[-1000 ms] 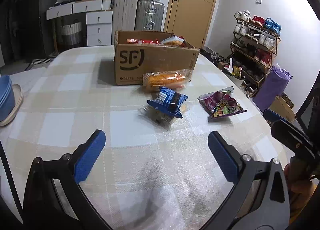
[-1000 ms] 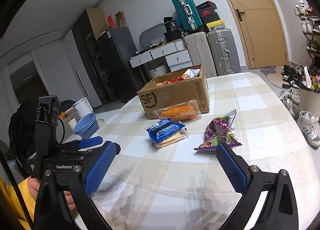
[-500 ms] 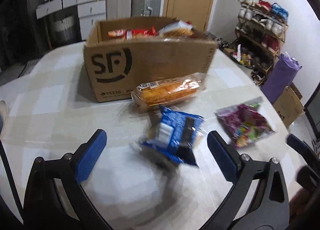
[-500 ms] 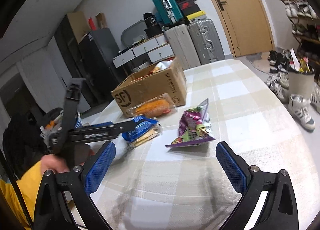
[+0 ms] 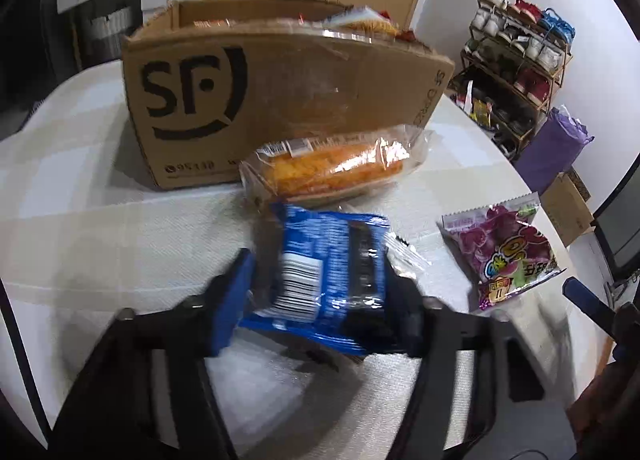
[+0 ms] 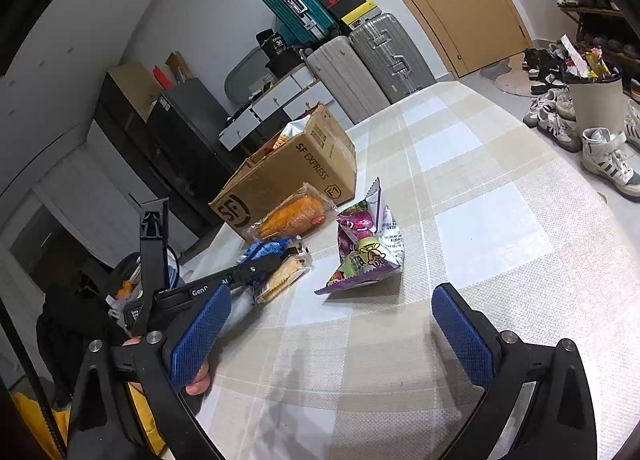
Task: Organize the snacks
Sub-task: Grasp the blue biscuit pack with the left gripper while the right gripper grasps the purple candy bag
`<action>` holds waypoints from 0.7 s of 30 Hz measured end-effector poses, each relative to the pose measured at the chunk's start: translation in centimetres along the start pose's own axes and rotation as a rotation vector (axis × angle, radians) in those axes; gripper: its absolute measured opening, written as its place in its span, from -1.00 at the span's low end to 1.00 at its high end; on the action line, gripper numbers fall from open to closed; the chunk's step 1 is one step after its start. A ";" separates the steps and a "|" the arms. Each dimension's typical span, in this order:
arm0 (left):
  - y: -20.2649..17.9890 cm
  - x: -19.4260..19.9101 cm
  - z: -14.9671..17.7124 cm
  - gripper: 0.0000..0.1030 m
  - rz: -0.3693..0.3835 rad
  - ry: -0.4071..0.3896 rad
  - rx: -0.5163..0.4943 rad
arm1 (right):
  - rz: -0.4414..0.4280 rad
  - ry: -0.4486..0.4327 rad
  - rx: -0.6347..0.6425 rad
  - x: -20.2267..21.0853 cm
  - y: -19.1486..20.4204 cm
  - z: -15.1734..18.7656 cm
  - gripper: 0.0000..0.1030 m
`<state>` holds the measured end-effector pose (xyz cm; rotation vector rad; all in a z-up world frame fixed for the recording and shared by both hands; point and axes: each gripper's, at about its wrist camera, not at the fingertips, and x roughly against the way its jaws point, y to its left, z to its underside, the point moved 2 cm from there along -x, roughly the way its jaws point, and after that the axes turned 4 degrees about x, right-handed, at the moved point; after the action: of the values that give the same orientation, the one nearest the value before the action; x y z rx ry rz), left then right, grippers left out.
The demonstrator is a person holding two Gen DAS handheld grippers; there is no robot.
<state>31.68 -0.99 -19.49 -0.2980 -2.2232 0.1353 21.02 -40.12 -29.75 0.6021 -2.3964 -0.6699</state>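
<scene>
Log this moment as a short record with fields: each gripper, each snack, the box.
left gripper: shut on the blue cookie packet, at table level
right gripper: open, holds nothing, above the checked tablecloth
orange bread in clear wrap: lies against the front of the box
purple candy bag: on the cloth, apart from both grippers
brown cardboard SF box: open on top, snacks already inside
snacks outside the box: three
</scene>
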 end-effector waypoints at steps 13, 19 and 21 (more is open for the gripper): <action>1.3 1.5 0.0 -0.21 0.035 -0.089 0.049 | 0.056 0.043 0.014 -0.7 0.2 0.0 0.98; 2.9 3.6 1.9 -0.21 0.089 -0.118 0.089 | 0.172 0.079 0.037 -1.9 -0.5 -3.0 0.98; 3.5 4.2 2.1 -0.21 0.097 -0.118 0.100 | 0.183 0.126 0.039 -3.5 -0.9 -4.3 0.98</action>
<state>28.08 3.49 -18.32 -0.3508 -2.3107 0.3229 26.54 -40.25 -28.68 0.4218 -2.3167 -0.4932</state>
